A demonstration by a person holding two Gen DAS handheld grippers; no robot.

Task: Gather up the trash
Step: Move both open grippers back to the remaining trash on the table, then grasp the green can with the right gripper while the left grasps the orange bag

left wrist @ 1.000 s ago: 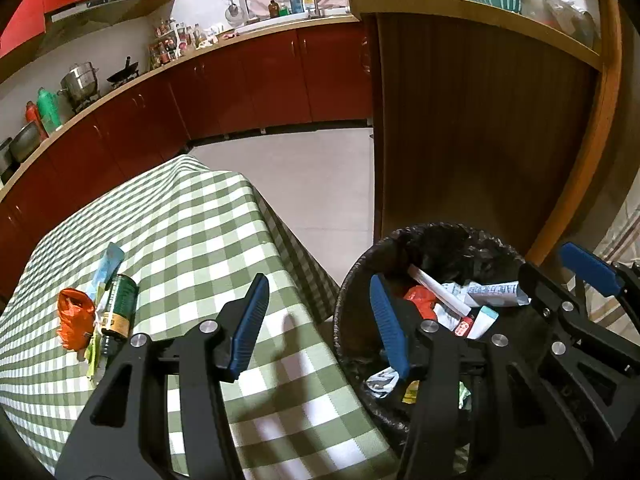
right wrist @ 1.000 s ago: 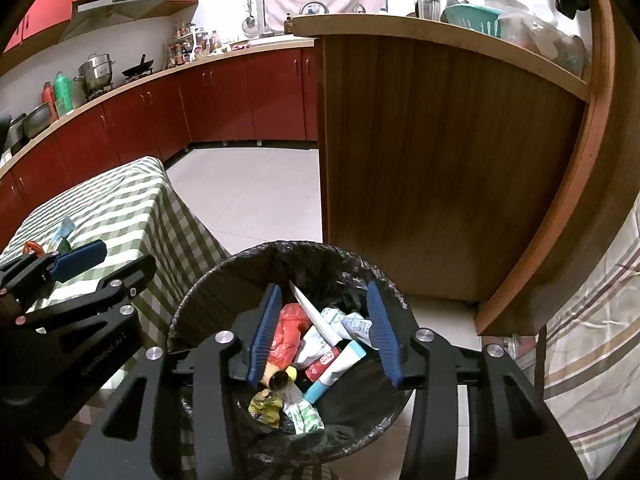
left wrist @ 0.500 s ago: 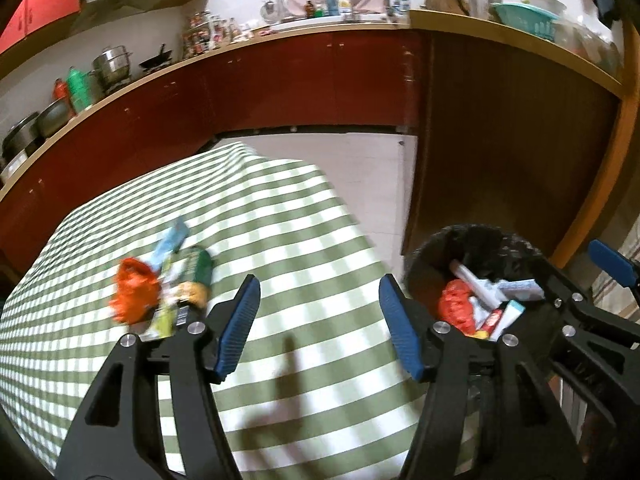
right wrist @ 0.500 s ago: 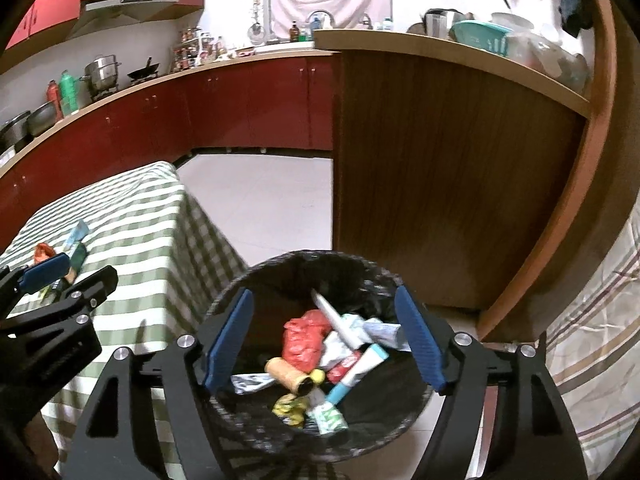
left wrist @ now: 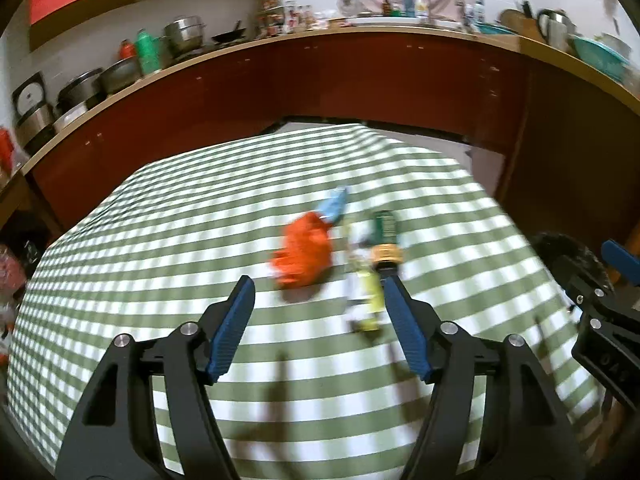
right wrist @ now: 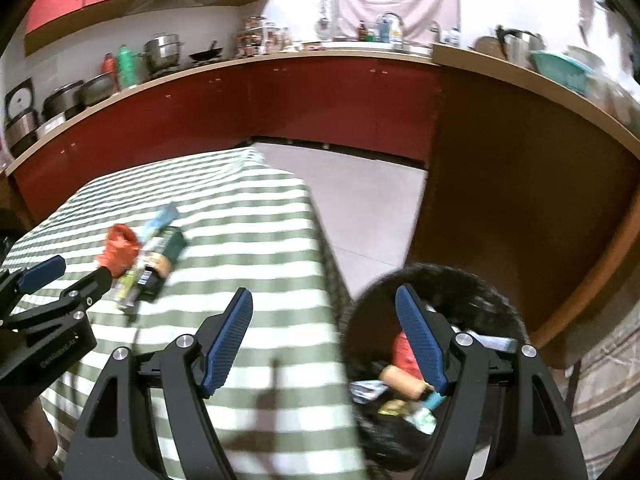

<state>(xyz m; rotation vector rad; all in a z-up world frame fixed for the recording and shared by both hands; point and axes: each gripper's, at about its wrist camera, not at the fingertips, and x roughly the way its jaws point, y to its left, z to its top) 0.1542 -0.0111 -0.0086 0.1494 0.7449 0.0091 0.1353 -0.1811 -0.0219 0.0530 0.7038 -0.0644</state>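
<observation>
trash [left wrist: 306, 254] on table just ahead of wide-apart, empty left gripper [left wrist: 318, 312].

The left tongs [left wrist: 318, 306], just opened wider, hang empty over the checked tabletop [left wrist: 160, 240] near an orange wrapper [left wrist: 304, 254] and a green bottle [left wrist: 385, 236].

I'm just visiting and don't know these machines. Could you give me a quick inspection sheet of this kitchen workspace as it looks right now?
Surface: table under a green-and-white checked cloth.
Job's things: orange wrapper, blue packet, green bottle and yellowish scraps lie in a cluster on the cloth; black-lined trash bin beside the table already holds rubbish.
Clutter: nothing seen elsewhere on the cloth.
Grippers: left gripper open, empty, jaws just been opening; right gripper open, empty.
Cables: nothing seen.
Surroundings: red cabinets, pots on the counter, sink, tiled floor.
</observation>
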